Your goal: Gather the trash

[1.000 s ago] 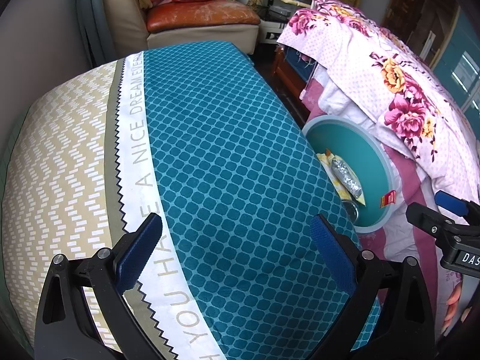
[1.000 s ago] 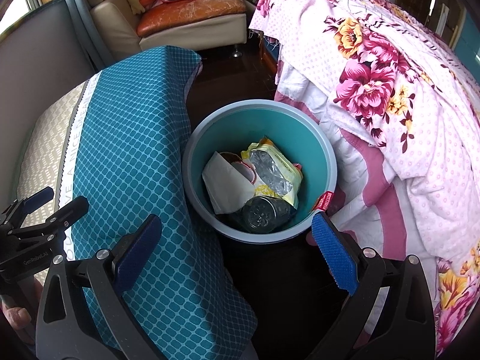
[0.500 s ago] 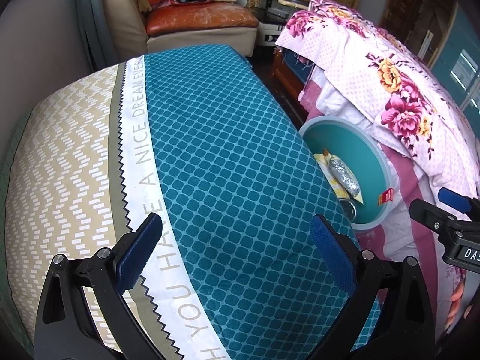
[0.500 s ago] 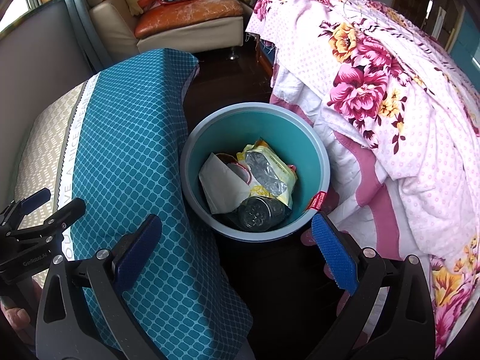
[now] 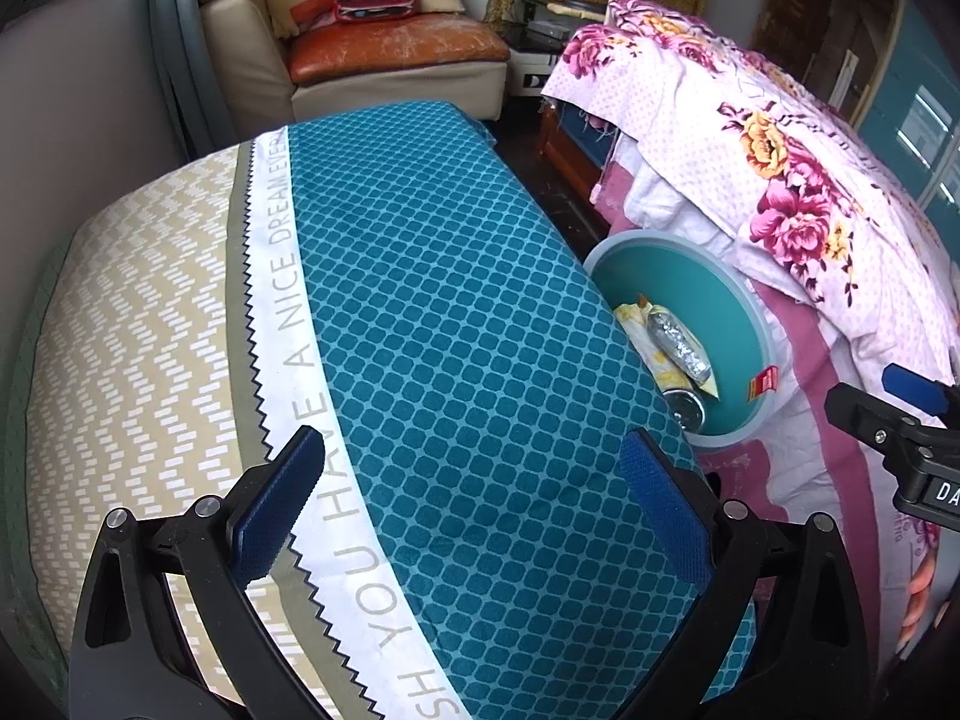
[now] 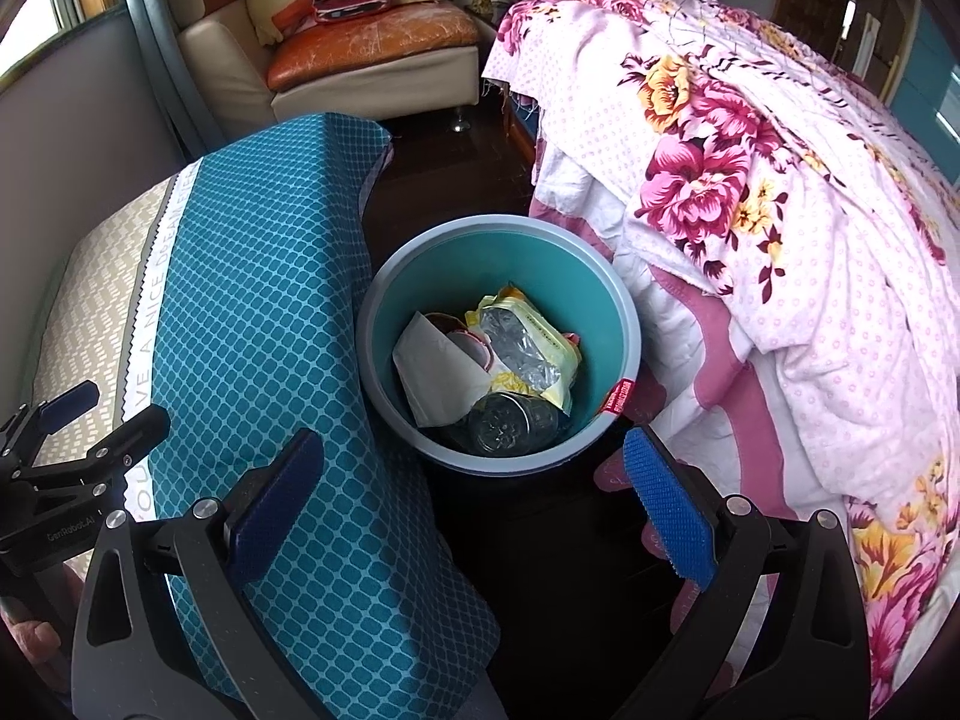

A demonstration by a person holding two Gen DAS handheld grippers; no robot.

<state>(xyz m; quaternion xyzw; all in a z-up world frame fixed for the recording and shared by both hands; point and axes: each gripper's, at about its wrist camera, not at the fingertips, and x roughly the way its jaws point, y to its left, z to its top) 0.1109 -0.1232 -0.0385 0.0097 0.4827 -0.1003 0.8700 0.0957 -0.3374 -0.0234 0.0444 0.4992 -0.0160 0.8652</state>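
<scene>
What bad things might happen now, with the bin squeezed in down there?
1. The trash bin sits in a narrow gap between the teal cushion and the floral quilt, so a bump from the right tongs might tip it.
2. The quilt hangs close to the rim and could snag on the open tongs.
3. The left tongs hang open over the cushion, which hides part of the bin from that camera, so aiming from there may miss.

Both tongs seem to have drawn slightly back from the bin [image 6: 498, 360]; nothing else moved.

The right hand-held gripper [image 6: 468, 510] hangs wide apart above the teal bin [image 6: 624, 306] holding trash [image 6: 522, 348].
</scene>
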